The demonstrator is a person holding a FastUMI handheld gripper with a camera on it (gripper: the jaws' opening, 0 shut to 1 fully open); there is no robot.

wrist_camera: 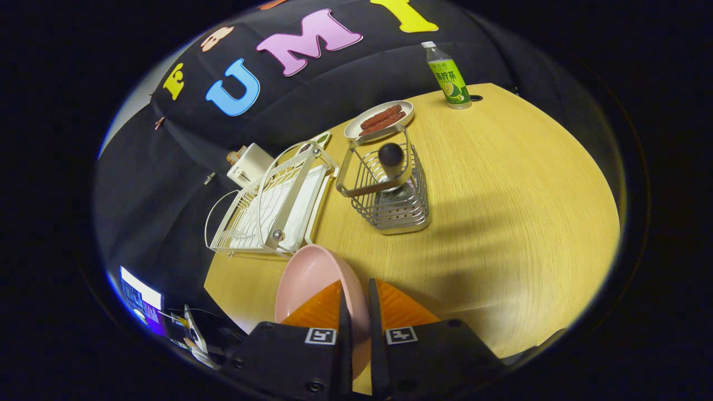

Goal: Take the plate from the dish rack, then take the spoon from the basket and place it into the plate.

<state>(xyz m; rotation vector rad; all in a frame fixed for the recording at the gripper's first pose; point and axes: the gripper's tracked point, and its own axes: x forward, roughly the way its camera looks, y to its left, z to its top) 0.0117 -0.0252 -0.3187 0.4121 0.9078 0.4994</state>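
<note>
Gripper view: wooden surface (501,211) takes up most of the scene, light grain, rounded far edge. White wire dish rack (273,206) sits on the surface's left side, beyond the fingers, with a white tray under it; no plate in its slots. Just behind the rack, a small white box-like item (249,164), partly hidden, can't tell what it is. Pink plate (312,278) is out of the rack and held on edge in the hand-held gripper (356,312), its rim running up between the two fingers, its hollow side facing left. Fingers stand narrow, both pressing on the plate rim, one each side. Plate hangs above the near part of the surface, just in front of the rack's near corner. Metal wire basket (390,195) stands upright right of the rack, near it but apart, well ahead of the fingers. Spoon (391,159) is in the basket, its dark rounded end poking above the rim; rest is hard to make out through the wires. Behind the basket, a white oval dish (379,120) carries reddish sausage-like sticks (382,118). Green-labelled bottle (449,78) with white cap stands upright at the far edge of the surface, well apart from the basket.
</note>
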